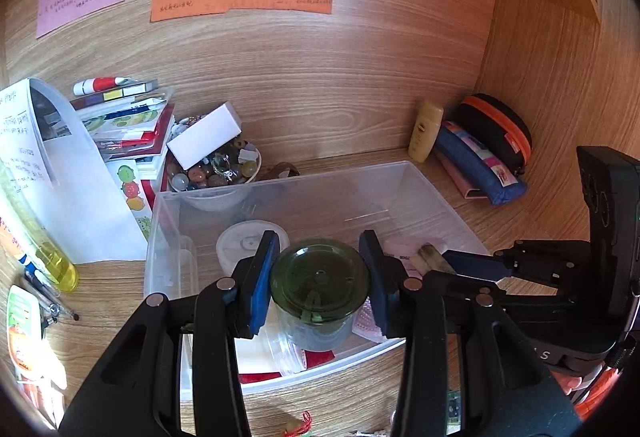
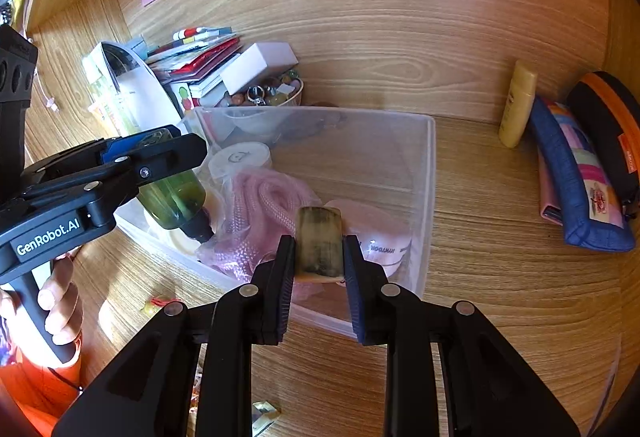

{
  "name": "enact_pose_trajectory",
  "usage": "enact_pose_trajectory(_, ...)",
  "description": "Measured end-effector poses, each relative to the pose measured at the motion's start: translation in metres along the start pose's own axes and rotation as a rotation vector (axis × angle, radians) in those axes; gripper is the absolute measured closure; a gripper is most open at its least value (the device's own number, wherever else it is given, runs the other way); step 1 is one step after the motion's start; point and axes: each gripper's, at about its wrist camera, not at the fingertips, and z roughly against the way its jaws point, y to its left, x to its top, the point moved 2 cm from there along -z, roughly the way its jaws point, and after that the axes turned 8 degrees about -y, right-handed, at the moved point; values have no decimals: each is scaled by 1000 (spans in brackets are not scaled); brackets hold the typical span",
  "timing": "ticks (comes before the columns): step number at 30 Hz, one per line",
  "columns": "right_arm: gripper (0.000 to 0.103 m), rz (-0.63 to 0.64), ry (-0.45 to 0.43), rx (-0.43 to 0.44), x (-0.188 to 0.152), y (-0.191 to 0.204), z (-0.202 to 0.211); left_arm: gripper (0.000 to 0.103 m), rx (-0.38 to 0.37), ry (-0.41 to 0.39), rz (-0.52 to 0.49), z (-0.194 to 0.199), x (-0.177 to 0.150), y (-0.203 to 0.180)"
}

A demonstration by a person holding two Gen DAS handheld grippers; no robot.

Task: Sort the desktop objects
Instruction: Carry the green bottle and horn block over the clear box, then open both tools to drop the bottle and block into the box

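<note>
A clear plastic bin (image 1: 436, 193) stands on the wooden desk and also shows in the right wrist view (image 2: 428, 173). My left gripper (image 1: 320, 277) is shut on a dark green bottle (image 1: 319, 287), held cap-down over the bin's front left; the bottle shows from the side in the right wrist view (image 2: 174, 197). My right gripper (image 2: 319, 257) is shut on a flat yellowish-brown comb-like piece (image 2: 320, 243) above the bin's near right corner; the piece shows in the left wrist view (image 1: 430, 257). In the bin lie a white round lid (image 2: 240, 159), a pink mesh bag (image 2: 260, 213) and pink pads (image 2: 376, 237).
A bowl of beads (image 1: 216, 173) with a white box (image 1: 204, 135) on it stands behind the bin, beside a stack of booklets (image 1: 128, 125) and papers. A yellow lotion bottle (image 2: 518, 103), a blue pouch (image 2: 576, 181) and a black-orange case (image 2: 612, 117) stand at the right wall.
</note>
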Motion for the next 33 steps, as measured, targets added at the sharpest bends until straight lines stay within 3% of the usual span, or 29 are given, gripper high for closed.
enact_pose_trajectory(9, 80, 3, 12, -8, -1, -1, -5, 55, 8, 28, -41, -11, -9, -13)
enact_pose_trajectory(11, 76, 5, 10, -13, -1, -1, -4, 52, 21, 20, -53, -9, -9, -13)
enact_pose_trajectory(13, 61, 8, 2, -19, -1, -1, -3, 48, 25, 1, -49, -3, -8, -10)
enact_pose_trajectory(15, 55, 20, -10, -26, -2, 0, 1, 41, 21, -19, -37, 4, -5, -7)
enact_pose_trajectory(20, 54, 37, -17, -33, -1, 4, 7, 36, 32, -50, -32, 15, -1, -2)
enact_pose_trajectory(23, 50, 38, -28, -39, -1, 5, 12, 25, 49, -64, -29, 22, 0, 0)
enact_pose_trajectory(33, 45, 50, -46, -48, -9, 11, 31, 22, 109, -72, -18, 42, -12, 15)
